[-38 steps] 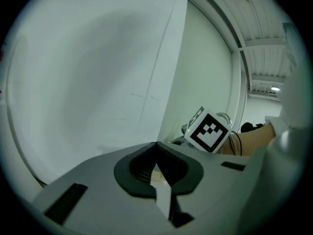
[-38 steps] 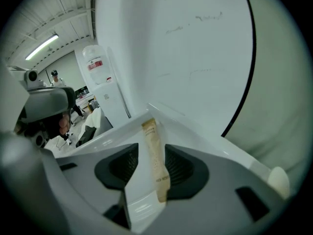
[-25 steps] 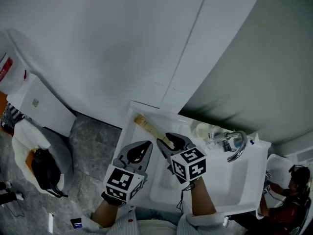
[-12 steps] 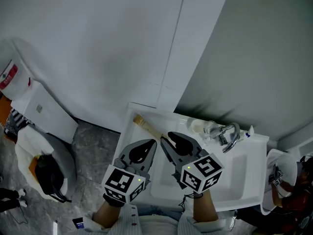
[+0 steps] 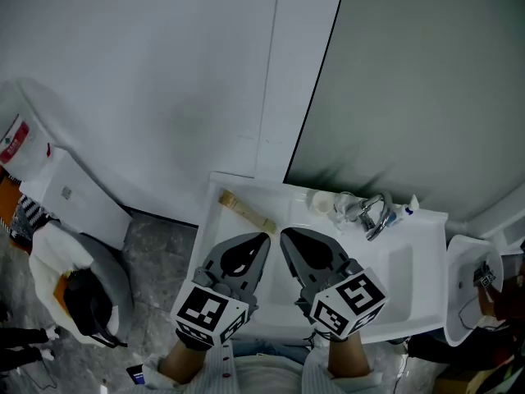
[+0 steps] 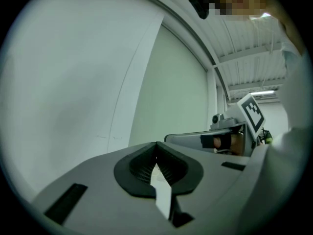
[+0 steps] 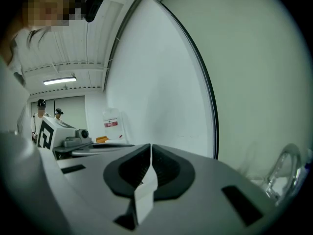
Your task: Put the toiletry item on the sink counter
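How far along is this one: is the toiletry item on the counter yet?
Done: the brush lies on the sink counter, clear of both tools. In hand: nothing; the left tool is shut and the right tool is closing, both empty. Left: apparently nothing.

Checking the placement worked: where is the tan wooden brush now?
Head view: the tan wooden brush lies on the white sink counter's back-left corner, just beyond the left hand-held gripper, left of the chrome faucet.
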Demonstrator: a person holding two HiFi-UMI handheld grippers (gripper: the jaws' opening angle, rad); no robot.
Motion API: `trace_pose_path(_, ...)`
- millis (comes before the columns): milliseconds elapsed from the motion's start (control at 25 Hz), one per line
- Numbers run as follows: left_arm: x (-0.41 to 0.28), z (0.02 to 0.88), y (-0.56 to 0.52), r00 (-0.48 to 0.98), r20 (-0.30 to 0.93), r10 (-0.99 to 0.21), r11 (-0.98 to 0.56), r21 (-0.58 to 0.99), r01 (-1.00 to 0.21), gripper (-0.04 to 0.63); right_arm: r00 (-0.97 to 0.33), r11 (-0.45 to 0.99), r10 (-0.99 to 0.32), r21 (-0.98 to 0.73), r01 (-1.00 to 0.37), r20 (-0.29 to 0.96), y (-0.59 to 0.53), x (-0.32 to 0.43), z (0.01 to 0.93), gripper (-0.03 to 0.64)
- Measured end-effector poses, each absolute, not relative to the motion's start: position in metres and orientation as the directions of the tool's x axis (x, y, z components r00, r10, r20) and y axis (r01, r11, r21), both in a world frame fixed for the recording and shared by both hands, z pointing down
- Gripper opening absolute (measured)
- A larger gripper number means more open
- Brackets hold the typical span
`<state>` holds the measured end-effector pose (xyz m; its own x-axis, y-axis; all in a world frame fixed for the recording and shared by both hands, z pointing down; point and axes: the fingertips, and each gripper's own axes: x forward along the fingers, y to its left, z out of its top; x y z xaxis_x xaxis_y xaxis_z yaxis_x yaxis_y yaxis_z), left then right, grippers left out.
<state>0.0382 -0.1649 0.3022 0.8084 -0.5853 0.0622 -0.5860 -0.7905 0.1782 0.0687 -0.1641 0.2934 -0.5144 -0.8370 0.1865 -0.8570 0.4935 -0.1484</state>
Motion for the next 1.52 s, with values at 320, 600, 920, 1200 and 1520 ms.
trace_pose_path(320,0.045,0.291,-0.149,0.833,0.04,-0.552,-0.82,0.158,-0.551,0.017,-0.492,0.471,-0.854,-0.15,-0.869,0.17,-0.143,0.071,0.291,0.011)
trace_pose_path(600,0.045,0.286,-0.141,0.845,0.029,-0.535,-0.833,0.148,-0.533,0.017,-0.48,0.46,-0.858,-0.145,-0.876,0.18,-0.136,0.074,0.292,0.009)
trace_pose_path(920,0.047,0.287,-0.136,0.852,0.031,-0.523,-0.841,0.145,-0.522,0.017,-0.477,0.455,-0.859,-0.151,-0.878,0.184,-0.135,0.077,0.295,0.009)
trace_pose_path(1200,0.048,0.288,-0.136,0.85,0.031,-0.527,-0.838,0.146,-0.525,0.017,-0.483,0.459,-0.856,-0.16,-0.874,0.184,-0.134,0.077,0.296,0.009)
trace_pose_path(1520,0.047,0.289,-0.141,0.842,0.037,-0.539,-0.829,0.153,-0.537,0.017,-0.497,0.472,-0.844,-0.163,-0.867,0.2,-0.137,0.074,0.3,0.009)
